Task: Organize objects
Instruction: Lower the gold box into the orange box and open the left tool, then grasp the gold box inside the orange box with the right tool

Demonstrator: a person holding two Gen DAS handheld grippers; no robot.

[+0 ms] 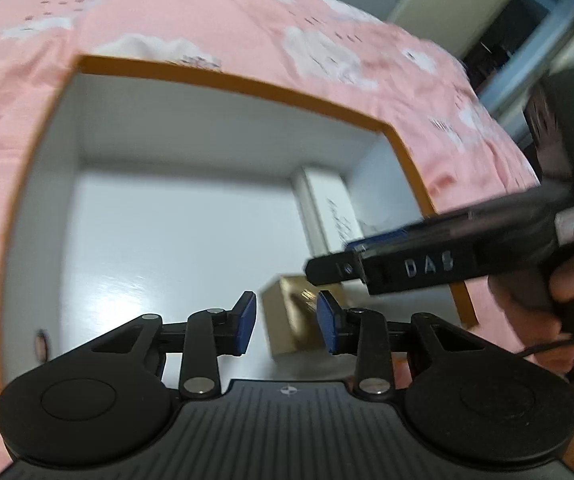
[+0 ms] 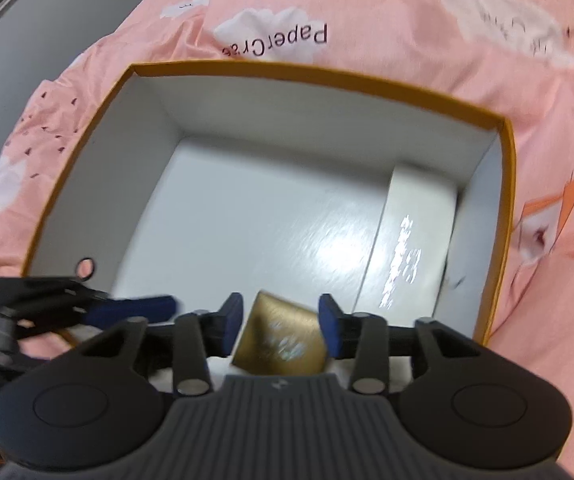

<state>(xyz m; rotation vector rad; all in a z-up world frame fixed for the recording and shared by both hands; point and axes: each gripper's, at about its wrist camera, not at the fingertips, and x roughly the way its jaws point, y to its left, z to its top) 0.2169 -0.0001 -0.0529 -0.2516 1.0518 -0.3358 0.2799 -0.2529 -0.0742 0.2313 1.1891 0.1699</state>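
Both wrist views above box (image 1: 223,84)

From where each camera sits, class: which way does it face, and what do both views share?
Left wrist: rides the left gripper, looking down into the orange-rimmed white cardboard box; the right gripper and a hand show.
Right wrist: rides the right gripper, facing down; the left gripper shows.
Shared: box, small gold carton, flat white carton, pink bedsheet.

My right claw body hides the gold box's (image 2: 283,340) near edge. Left-wrist view is motion-smeared. White carton's (image 2: 411,240) print is glare, unreadable. My left claw (image 2: 143,306) is cut off at frame edge.
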